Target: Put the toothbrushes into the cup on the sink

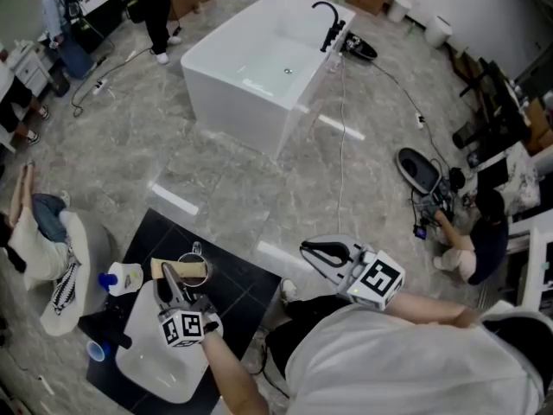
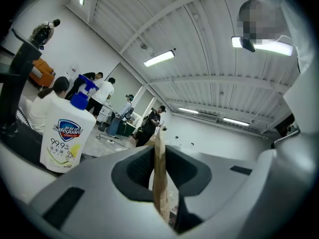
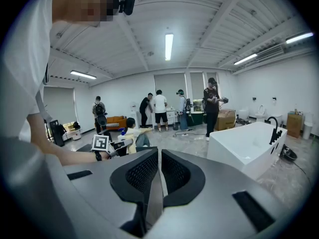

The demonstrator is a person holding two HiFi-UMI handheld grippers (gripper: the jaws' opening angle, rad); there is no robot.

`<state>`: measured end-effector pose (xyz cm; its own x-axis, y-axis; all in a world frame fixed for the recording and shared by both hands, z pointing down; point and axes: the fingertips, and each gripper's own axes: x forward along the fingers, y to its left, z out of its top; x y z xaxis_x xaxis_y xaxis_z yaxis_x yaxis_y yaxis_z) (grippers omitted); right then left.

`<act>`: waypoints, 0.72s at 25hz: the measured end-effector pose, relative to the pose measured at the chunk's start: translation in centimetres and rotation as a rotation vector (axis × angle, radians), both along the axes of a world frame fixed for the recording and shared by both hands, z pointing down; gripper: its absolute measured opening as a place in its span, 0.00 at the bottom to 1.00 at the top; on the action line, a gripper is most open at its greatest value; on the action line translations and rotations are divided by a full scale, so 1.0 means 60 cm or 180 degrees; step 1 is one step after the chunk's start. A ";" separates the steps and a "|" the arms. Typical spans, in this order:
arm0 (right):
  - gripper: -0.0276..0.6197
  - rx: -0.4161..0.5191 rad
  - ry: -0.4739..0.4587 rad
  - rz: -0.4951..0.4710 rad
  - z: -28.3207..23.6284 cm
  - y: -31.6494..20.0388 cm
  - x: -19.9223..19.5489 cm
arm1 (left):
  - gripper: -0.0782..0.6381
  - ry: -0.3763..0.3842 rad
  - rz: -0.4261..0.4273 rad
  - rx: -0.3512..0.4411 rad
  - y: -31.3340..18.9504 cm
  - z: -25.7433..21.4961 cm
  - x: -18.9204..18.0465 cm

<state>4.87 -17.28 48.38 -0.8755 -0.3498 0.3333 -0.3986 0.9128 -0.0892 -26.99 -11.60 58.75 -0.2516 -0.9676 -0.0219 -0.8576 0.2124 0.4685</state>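
My left gripper (image 1: 170, 282) hangs over the white sink (image 1: 151, 372) at the lower left of the head view. It is shut on a tan wooden toothbrush (image 2: 159, 176), whose thin handle stands upright between the pads. In the head view the tan toothbrush (image 1: 173, 269) lies level, and one end reaches the small metal-rimmed cup (image 1: 195, 259) behind the sink. My right gripper (image 1: 316, 251) is held out over the floor, well right of the sink. Its jaws are shut (image 3: 158, 180) with nothing between them.
A white soap bottle (image 1: 123, 277) with a blue cap (image 2: 66, 133) stands left of the cup. A black faucet (image 1: 105, 328) and a blue cup (image 1: 95, 350) are at the sink's left. A white bathtub (image 1: 268, 59) stands further off, with cables and seated people on the floor.
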 end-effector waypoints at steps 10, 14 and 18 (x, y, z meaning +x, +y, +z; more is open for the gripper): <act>0.11 -0.0036 -0.0040 -0.0044 0.001 -0.002 -0.011 | 0.19 0.0266 0.0125 0.0080 -0.004 0.016 -0.001; 0.11 -0.0063 -0.0041 -0.0044 0.004 0.001 -0.012 | 0.19 0.0324 0.0146 0.0038 -0.007 0.015 -0.001; 0.11 -0.0085 -0.0057 -0.0034 0.006 0.004 -0.017 | 0.20 0.0331 0.0242 -0.0055 -0.010 0.025 0.006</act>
